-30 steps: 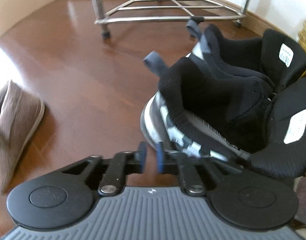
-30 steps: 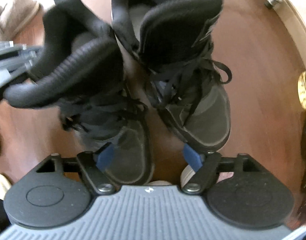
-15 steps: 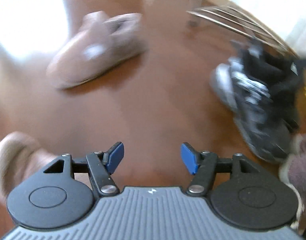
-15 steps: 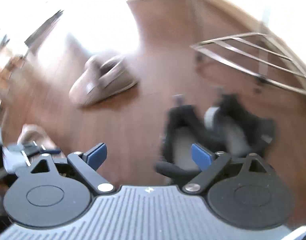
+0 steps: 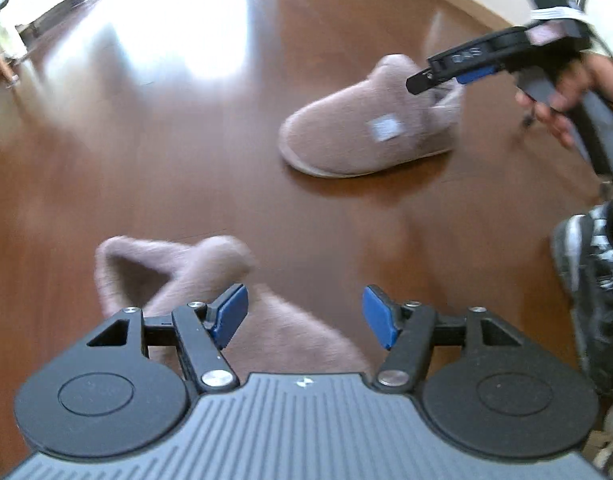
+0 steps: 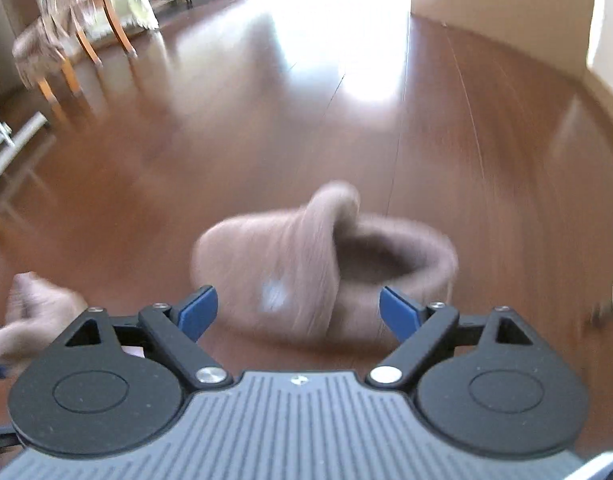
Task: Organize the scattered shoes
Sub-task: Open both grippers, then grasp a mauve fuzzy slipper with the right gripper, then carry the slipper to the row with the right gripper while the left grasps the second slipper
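Left gripper (image 5: 304,316): fingers spread, empty, above a taupe slipper (image 5: 234,304) on the wooden floor (image 5: 146,140). Right gripper (image 6: 298,308): fingers spread, empty, facing the second slipper (image 6: 306,264).

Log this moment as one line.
left claw: open, over near slipper | right claw: open, nearing far slipper | sneakers: on floor

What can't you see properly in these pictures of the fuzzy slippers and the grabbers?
- Near slipper, left wrist view: blurred, and the left gripper body hides its lower part.
- Black sneaker, left wrist view: cut off by the right edge.
- Far slipper, left wrist view: the right gripper covers its heel; its label is too blurred to read.
- Far slipper, right wrist view: smeared by motion.
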The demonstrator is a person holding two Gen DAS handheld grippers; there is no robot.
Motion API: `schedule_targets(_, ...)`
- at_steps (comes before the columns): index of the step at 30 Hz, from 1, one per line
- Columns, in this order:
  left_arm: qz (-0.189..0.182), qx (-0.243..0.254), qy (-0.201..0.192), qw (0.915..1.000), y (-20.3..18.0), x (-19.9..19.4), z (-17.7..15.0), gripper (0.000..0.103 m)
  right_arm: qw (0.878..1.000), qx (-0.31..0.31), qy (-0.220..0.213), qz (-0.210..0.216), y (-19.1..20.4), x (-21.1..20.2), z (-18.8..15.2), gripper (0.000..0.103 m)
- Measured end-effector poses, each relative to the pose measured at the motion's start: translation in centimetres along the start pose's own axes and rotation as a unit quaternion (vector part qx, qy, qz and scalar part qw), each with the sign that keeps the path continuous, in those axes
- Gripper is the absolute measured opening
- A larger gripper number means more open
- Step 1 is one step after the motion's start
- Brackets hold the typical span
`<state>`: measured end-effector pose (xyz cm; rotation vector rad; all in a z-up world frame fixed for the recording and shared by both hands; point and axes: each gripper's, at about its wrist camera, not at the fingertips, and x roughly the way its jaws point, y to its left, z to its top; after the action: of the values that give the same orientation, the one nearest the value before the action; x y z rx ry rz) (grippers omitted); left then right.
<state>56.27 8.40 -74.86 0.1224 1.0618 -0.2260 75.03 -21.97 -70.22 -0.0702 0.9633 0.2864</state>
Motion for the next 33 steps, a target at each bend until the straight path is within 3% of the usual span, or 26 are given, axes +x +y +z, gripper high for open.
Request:
schedule_targets(3, 0.009, -0.033, 0.012, 0.9993, 2.1, -0.1, -0.6, 0.066, 1.0, 0.008, 0.014, 0.007, 0.5, 4.3, 1.5, 0.079)
schedule_targets(5, 0.009, -0.042, 0.017, 0.9989, 2.5, -0.2, -1.0, 0.066, 0.999, 0.014, 0.008, 0.031, 0.2, 5.8, 1.6, 0.026)
schedule_targets(7, 0.007, -0.047, 0.02, 0.9987, 2.6, -0.4, -1.3, 0.066, 0.998, 0.015, 0.004, 0.063, -0.1, 6.8, 1.7, 0.02)
schedule_targets(10, 0.006, -0.05, 0.021, 0.9985, 2.5, -0.6, -1.7, 0.066, 0.991, -0.055, 0.005, 0.123, 0.0, 5.2, 1.1, 0.016)
schedule_targets(12, 0.013, -0.037, 0.013, 0.9991, 1.6, -1.0, -1.8, 0.066, 0.972, -0.163, 0.02, 0.169, 0.8, 2.8, -0.1, 0.015)
schedule_targets(14, 0.019, -0.02, 0.005, 0.9996, 0.6, -1.4, -2.1, 0.066, 0.935, -0.283, 0.055, 0.208, 1.7, -0.2, -2.1, 0.015)
schedule_targets(16, 0.012, -0.013, 0.004, 0.9998, -0.3, -1.6, -2.4, 0.066, 0.908, -0.343, 0.081, 0.228, 2.1, -2.3, -3.7, 0.015)
schedule_targets(19, -0.001, -0.005, 0.005, 1.0, -1.5, -1.8, -3.0, 0.067, 0.857, -0.426, 0.137, 0.256, 2.6, -6.1, -6.2, 0.017)
schedule_targets(20, -0.003, -0.002, 0.005, 1.0, -1.8, -1.8, -3.2, 0.067, 0.846, -0.436, 0.162, 0.26, 2.8, -6.9, -7.1, 0.021)
schedule_targets(21, -0.005, 0.002, 0.005, 1.0, -2.1, -1.9, -3.4, 0.067, 0.851, -0.42, 0.178, 0.26, 2.8, -7.1, -7.5, 0.028)
schedule_targets(22, -0.007, 0.006, 0.006, 0.9999, -2.5, -2.0, -3.6, 0.067, 0.855, -0.404, 0.195, 0.26, 2.9, -7.4, -7.9, 0.055)
schedule_targets(23, -0.008, 0.008, 0.006, 0.9999, -2.8, -2.1, -3.8, 0.067, 0.862, -0.382, 0.206, 0.261, 2.9, -7.6, -8.2, 0.075)
schedule_targets(24, -0.009, 0.008, 0.006, 0.9999, -2.9, -2.1, -3.9, 0.067, 0.873, -0.356, 0.205, 0.263, 2.9, -7.6, -8.5, 0.078)
schedule_targets(26, -0.011, 0.008, 0.005, 0.9999, -3.2, -2.1, -4.0, 0.067, 0.883, -0.323, 0.213, 0.264, 3.4, -7.0, -9.5, 0.078)
schedule_targets(30, -0.014, 0.007, 0.004, 0.9999, -3.8, -2.2, -4.2, 0.067, 0.873, -0.356, 0.238, 0.233, 5.3, -5.7, -13.2, 0.074)
schedule_targets(32, -0.016, 0.004, 0.007, 0.9998, -3.8, -2.0, -4.3, 0.067, 0.866, -0.356, 0.249, 0.247, 5.6, -5.1, -14.8, 0.043)
schedule_targets(33, -0.017, 0.003, 0.007, 0.9998, -3.8, -2.0, -4.3, 0.067, 0.86, -0.363, 0.25, 0.258, 5.7, -5.2, -15.3, 0.041)
